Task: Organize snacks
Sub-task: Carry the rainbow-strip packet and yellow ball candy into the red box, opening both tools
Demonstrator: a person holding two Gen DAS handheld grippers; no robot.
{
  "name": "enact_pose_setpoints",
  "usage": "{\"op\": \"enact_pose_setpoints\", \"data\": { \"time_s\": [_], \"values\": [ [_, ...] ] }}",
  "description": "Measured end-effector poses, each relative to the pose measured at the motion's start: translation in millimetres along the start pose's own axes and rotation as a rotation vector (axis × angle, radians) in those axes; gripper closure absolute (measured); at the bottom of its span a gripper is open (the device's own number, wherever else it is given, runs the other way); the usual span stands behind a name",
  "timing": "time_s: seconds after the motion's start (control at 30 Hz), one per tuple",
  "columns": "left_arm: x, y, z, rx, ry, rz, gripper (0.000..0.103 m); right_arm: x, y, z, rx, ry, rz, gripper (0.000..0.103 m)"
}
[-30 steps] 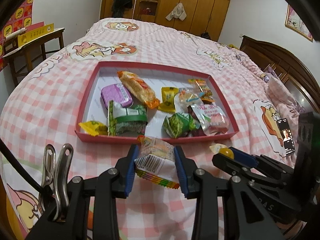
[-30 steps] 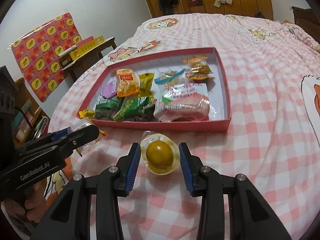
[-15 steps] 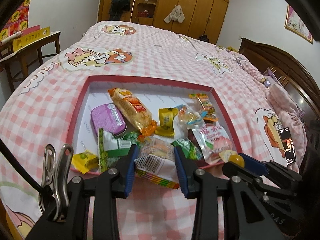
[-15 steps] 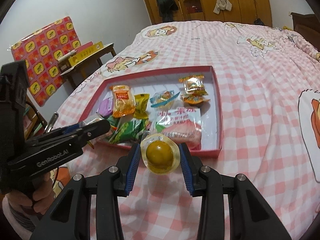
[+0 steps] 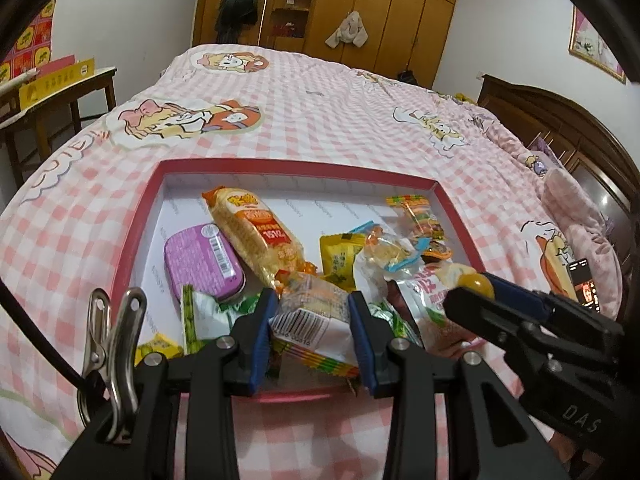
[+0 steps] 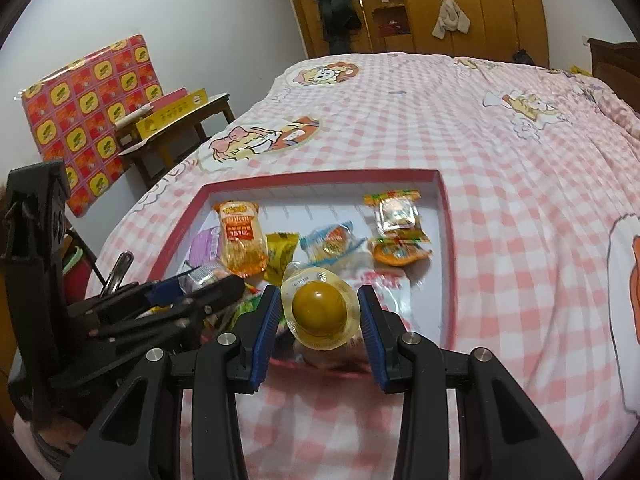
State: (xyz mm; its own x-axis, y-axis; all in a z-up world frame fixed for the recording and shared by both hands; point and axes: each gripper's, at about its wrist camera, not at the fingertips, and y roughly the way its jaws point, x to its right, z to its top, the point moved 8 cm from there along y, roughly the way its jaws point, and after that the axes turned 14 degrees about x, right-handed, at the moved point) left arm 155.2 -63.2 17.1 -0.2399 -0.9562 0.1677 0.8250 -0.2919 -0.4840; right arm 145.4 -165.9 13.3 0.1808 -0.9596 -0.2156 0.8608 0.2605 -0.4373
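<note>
While each gripper clamps one snack for dropping, the left gripper (image 5: 312, 322) pinches a barcoded packet (image 5: 310, 316) and the right gripper (image 6: 319, 314) a jelly cup (image 6: 319, 306), both above the red tray's (image 6: 447, 240) six-o'clock edge.

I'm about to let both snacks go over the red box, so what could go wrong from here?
1. The left gripper holds its barcode packet over the near rim; it might land half outside.
2. The round jelly cup in the right gripper may roll off the piled snacks.
3. The grippers are close together and might bump.
</note>
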Motion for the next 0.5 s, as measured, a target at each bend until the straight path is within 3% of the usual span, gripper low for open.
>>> {"op": "enact_pose_setpoints", "data": {
  "time_s": [0.3,0.5],
  "values": [
    [-13.6,17.6,0.7,-0.010,-0.051,0.001,0.065,-2.2,28.2,0.1,-0.014,0.009,0.008,0.062],
    [-14.6,20.7,0.0,-0.001,-0.027,0.016,0.064,-2.4,36.7,1.3,0.001,-0.015,-0.002,0.062]
  ]
}}
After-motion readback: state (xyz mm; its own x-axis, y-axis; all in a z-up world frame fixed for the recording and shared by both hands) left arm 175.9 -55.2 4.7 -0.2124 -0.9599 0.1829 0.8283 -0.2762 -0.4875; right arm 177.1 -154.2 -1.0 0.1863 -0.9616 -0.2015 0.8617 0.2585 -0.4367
